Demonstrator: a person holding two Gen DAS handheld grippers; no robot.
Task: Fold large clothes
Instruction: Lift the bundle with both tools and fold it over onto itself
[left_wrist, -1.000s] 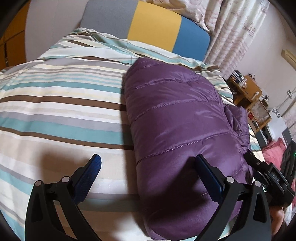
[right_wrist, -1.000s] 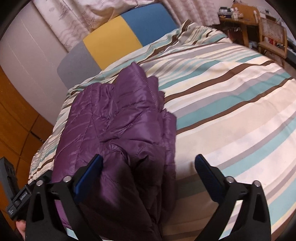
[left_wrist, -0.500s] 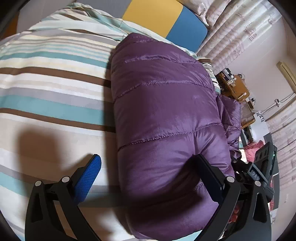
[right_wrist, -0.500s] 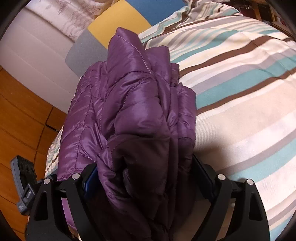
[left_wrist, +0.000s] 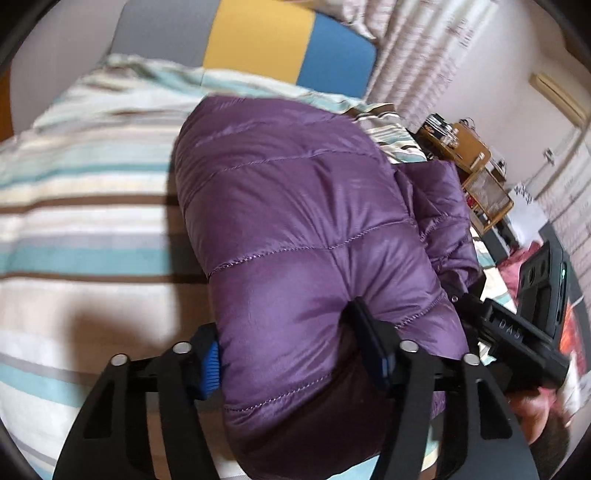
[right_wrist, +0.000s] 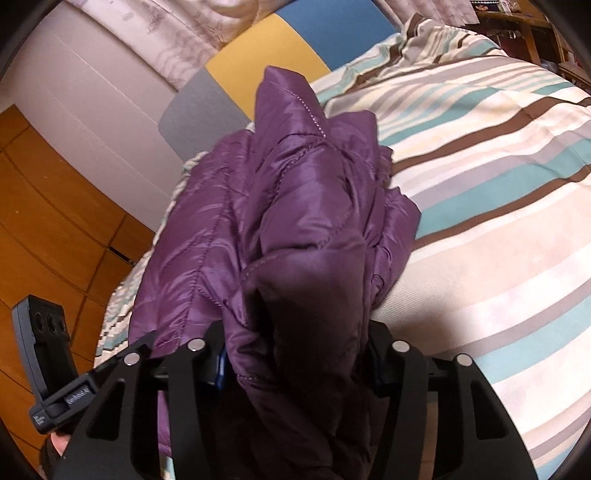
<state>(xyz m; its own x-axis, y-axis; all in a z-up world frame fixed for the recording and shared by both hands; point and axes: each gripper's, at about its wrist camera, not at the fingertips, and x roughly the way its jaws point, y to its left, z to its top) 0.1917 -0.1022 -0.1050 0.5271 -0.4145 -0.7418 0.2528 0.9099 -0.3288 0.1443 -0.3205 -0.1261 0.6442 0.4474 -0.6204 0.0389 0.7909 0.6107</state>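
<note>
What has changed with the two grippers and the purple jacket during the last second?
Both closed on the purple jacket: the right hand-held gripper first, then the left hand-held gripper. The jacket's near end bunched upward. The striped bedcover stayed as before.

1. Striped duvet (left_wrist: 85, 221) in teal, brown, grey and cream covers pretty much the whole bed.
2. Headboard (left_wrist: 258, 40) at the far end, panels in grey, yellow and blue.
3. Pale patterned curtains (left_wrist: 417, 55) hang just beside it.
4. Wooden desk (left_wrist: 458, 144) with small clutter on top, off to the side.
5. Orange-brown wood floor (right_wrist: 48, 229) beside the bed.
</note>
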